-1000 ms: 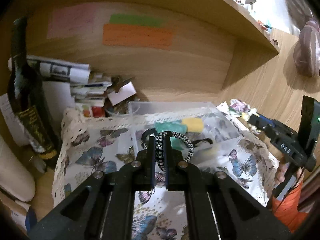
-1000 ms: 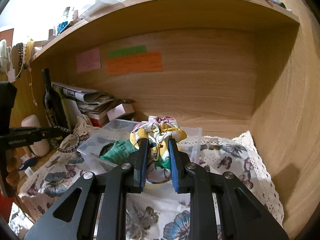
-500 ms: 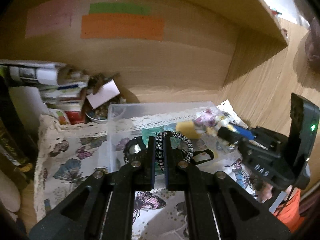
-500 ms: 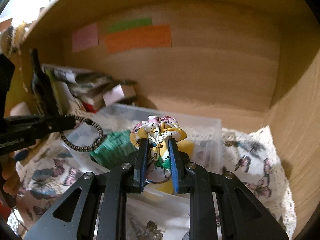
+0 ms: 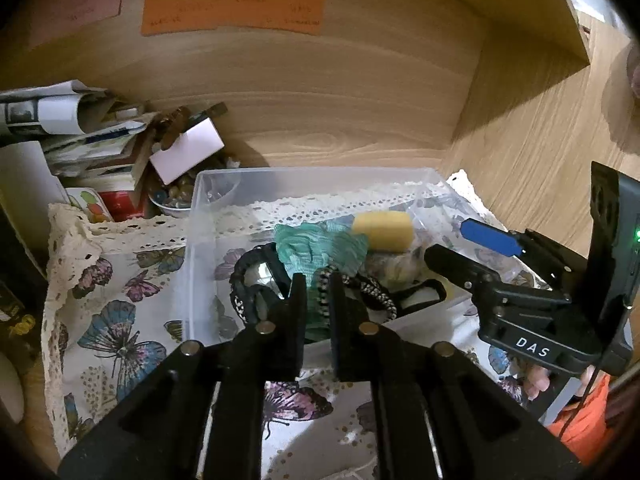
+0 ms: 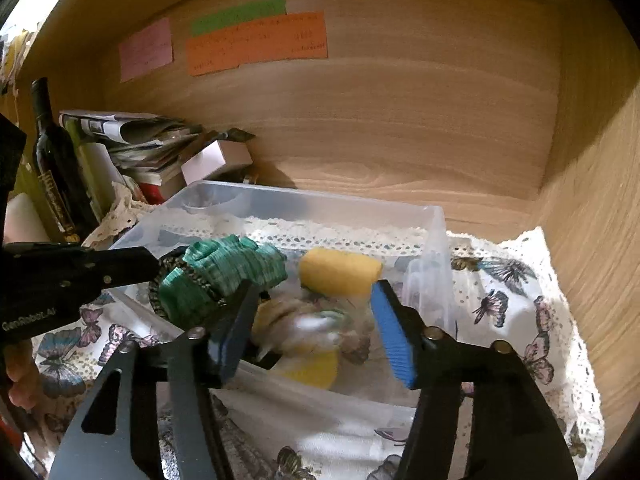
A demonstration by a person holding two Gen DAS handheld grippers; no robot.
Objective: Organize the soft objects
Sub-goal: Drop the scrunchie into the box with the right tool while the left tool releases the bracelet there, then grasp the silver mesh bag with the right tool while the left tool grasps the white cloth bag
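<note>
A clear plastic box (image 5: 312, 172) (image 6: 320, 200) stands on a butterfly cloth and holds a green scrunchie (image 5: 320, 244) (image 6: 224, 272) and a yellow sponge (image 5: 384, 230) (image 6: 340, 272). My left gripper (image 5: 319, 286) (image 6: 154, 268) hangs over the box's near side. Its jaws are opening, and a black-and-white braided hair band (image 5: 325, 292) stands between them against the right finger, with a slim gap on its left. My right gripper (image 6: 316, 296) (image 5: 446, 238) is opening wide over the box. A floral scrunchie (image 6: 316, 328) (image 5: 394, 264) lies blurred below its blue pads (image 6: 394, 340), free of them.
A stack of papers and books (image 5: 80, 132) and a small bowl (image 5: 172, 200) crowd the back left. A dark bottle (image 6: 52, 160) stands at far left. The wooden back wall (image 6: 400, 120) carries sticky notes, and a side wall (image 6: 592, 240) closes the right.
Both grippers came forward and down over the box. The right jaws spread and the floral scrunchie dropped out of them into the box. The left jaws parted a little around the braided band.
</note>
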